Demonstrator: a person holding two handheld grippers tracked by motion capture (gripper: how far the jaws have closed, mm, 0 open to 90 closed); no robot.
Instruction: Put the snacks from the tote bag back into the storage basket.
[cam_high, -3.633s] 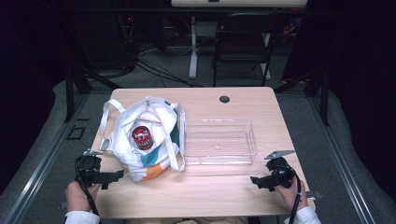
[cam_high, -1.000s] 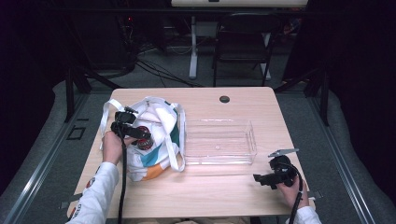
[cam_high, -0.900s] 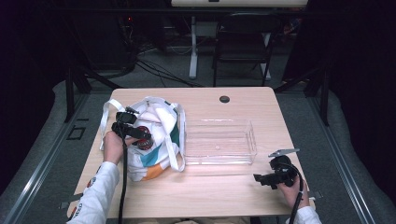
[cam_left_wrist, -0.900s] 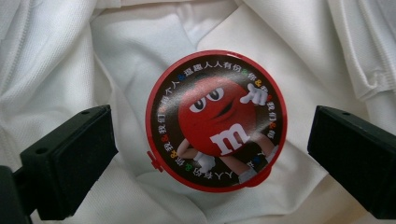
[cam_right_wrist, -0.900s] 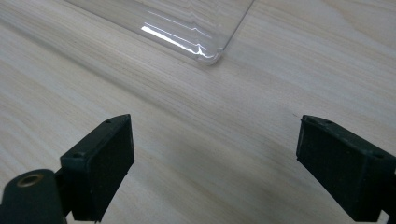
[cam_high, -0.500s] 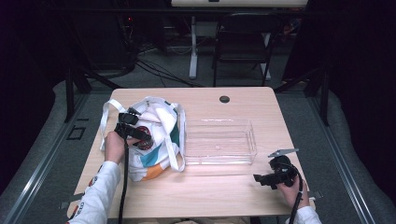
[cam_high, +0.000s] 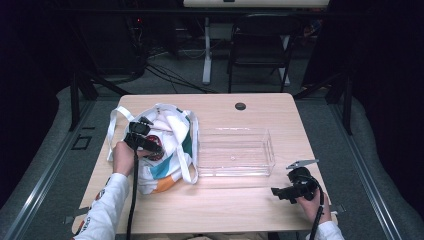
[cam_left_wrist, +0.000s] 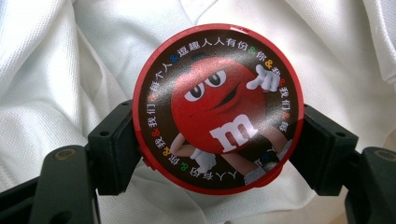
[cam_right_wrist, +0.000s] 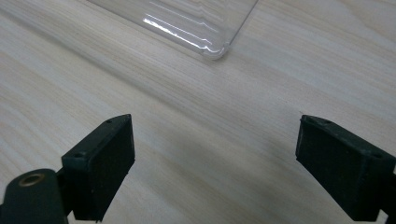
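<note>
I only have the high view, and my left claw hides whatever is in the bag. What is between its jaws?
Observer: A round red-rimmed container with a red cartoon candy figure on its lid. The left claw has a jaw against each side of the rim.
Operator: What's under it?
Observer: Crumpled white fabric all around it.
Operator: And the right claw?
Observer: The right claw is open with nothing between its jaws, over bare table just short of a corner of the clear tray.
</note>
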